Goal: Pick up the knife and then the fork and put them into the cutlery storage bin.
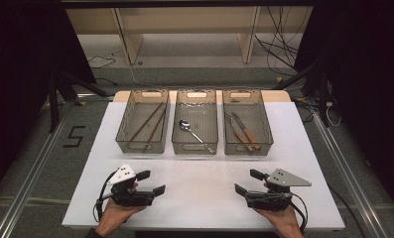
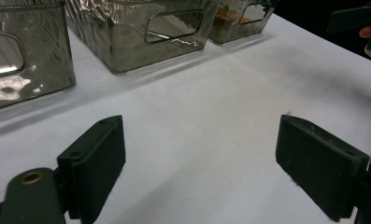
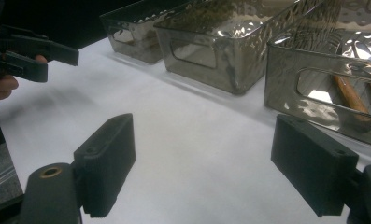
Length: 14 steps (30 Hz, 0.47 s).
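Three clear smoky bins stand in a row at the back of the white table (image 1: 204, 173). The left bin (image 1: 143, 120) holds brown chopsticks (image 1: 147, 121), the middle bin (image 1: 195, 120) a metal spoon (image 1: 194, 134), and the right bin (image 1: 247, 121) wooden-handled knives (image 1: 244, 131). My left gripper (image 1: 151, 182) rests near the front left, open, jaws pointing right with nothing between them (image 2: 199, 168). My right gripper (image 1: 249, 181) rests near the front right, open and empty (image 3: 204, 172), jaws pointing left. Both are held by hands at the table's front edge.
Bare white tabletop lies between the two grippers and in front of the bins. Beyond the table are a wooden shelf frame (image 1: 184, 29), cables on the floor (image 1: 279, 47) and black stands at both sides. A "5" mark (image 1: 74, 136) is on the floor at left.
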Tool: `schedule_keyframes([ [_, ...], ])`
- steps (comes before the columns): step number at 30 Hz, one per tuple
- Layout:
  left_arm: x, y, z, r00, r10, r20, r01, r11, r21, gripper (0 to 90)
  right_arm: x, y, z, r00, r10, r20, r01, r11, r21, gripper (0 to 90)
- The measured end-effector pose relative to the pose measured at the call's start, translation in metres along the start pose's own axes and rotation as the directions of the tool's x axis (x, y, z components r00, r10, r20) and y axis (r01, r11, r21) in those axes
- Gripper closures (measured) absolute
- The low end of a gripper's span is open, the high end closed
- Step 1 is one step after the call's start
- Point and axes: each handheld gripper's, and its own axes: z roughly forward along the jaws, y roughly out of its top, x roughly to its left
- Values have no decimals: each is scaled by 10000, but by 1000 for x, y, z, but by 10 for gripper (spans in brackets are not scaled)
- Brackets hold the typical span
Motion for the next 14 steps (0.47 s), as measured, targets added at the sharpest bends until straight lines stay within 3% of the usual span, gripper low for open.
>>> schedule_keyframes([
  [14,1,0,0,10000,38,-30,-38,10000,23,157,-1,0,1,10000,10,28,-10,10000,19,223],
])
